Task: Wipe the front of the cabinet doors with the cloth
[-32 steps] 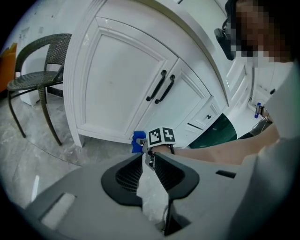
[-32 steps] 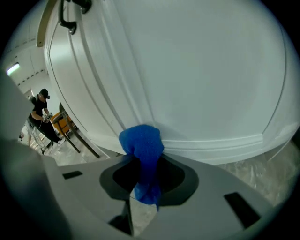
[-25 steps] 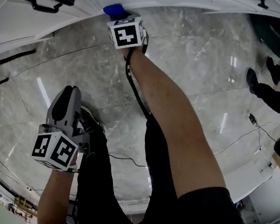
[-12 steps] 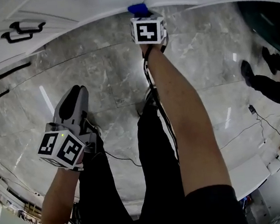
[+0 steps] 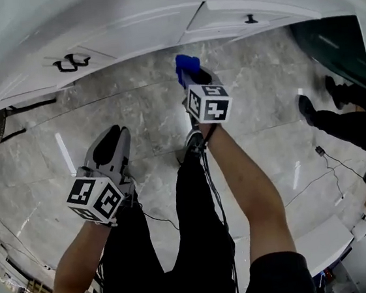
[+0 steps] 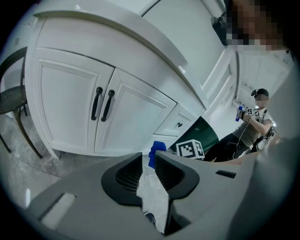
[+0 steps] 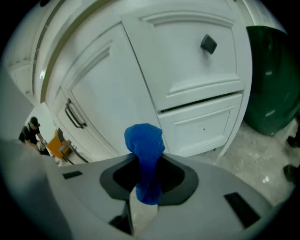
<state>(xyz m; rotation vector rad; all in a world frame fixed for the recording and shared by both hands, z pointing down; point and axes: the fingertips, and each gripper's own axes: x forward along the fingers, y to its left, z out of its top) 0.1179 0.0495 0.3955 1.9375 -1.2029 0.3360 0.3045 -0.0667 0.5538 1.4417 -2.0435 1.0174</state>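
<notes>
The right gripper (image 7: 146, 161) has its fingers pinching a bunched blue cloth (image 7: 144, 138), a soft, fuzzy wad that pokes out past the fingertips. The white cabinet doors (image 7: 110, 101), smooth with recessed panels and raised moulding, stand ahead of the fingers and apart from the cloth. This looks like the approach to a wipe; next the wad needs pressing onto a panel. The left gripper (image 6: 149, 161) has its fingers slightly spread, with nothing between them
</notes>
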